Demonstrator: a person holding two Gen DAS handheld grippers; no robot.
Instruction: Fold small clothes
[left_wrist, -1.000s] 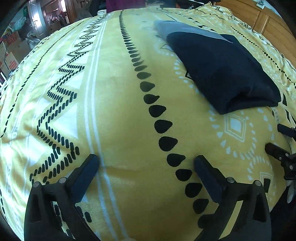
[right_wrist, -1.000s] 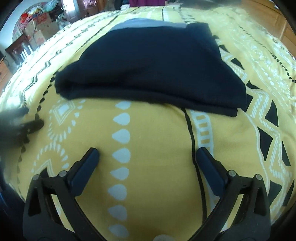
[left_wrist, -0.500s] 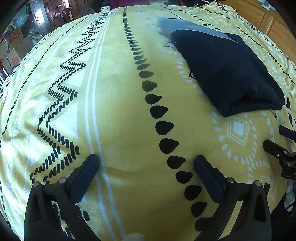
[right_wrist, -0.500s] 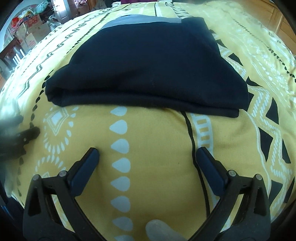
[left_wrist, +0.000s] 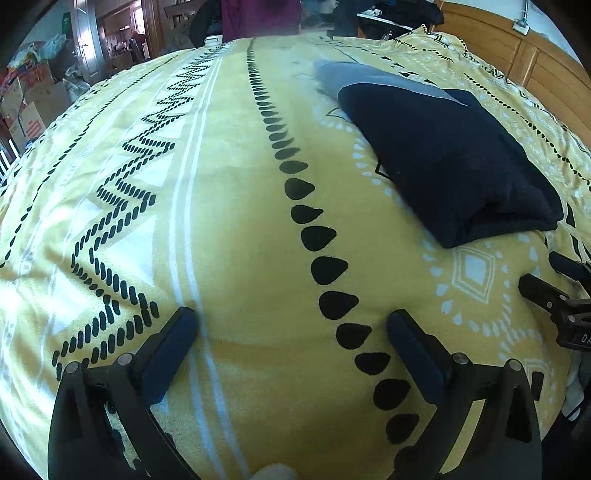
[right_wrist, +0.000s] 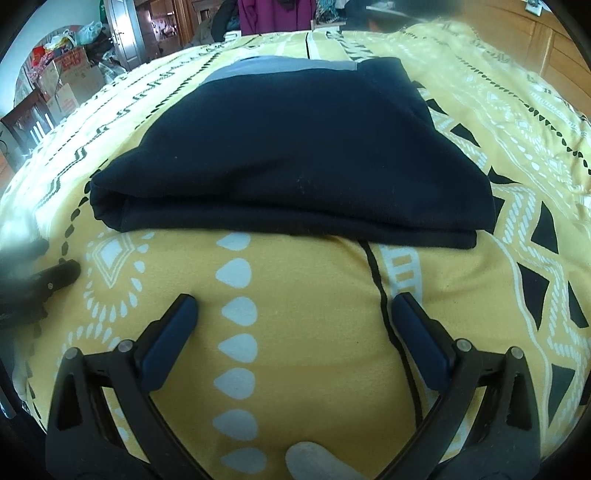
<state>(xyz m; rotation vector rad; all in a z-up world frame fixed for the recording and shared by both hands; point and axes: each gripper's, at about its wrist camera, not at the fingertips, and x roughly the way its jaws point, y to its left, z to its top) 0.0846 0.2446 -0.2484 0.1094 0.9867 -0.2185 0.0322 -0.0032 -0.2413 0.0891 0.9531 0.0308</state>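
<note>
Left claw (left_wrist: 291, 325) wide apart, holding nothing, hovering over bare yellow patterned bedspread (left_wrist: 229, 221). Right claw (right_wrist: 293, 306) same: wide, nothing between the pads, parked just near of the garment.

Dark navy garment (right_wrist: 295, 158) lies on the bed, already folded into a compact stack. Grey band (right_wrist: 280, 68) shows at its far edge. In the right wrist view it sits dead ahead, near edge not touching the fingertips. In the left wrist view it is off to the far right (left_wrist: 450, 158), well apart from the left claw. Right claw tips visible at the right border there.

Handling, my read: soft, thick knit or fleece, light, floppy, not slippery, nothing fragile. Layers will slide against each other if only the top ply is pinched.

Grip points: near-left corner (right_wrist: 107, 206) and near-right corner (right_wrist: 469, 236), one claw each, pinching the full stack thickness at the rolled near edge. Bedspread is soft too, so risk of catching it along with the garment.

Fold looks near done; possibly one more fold or squaring-up left.
</note>
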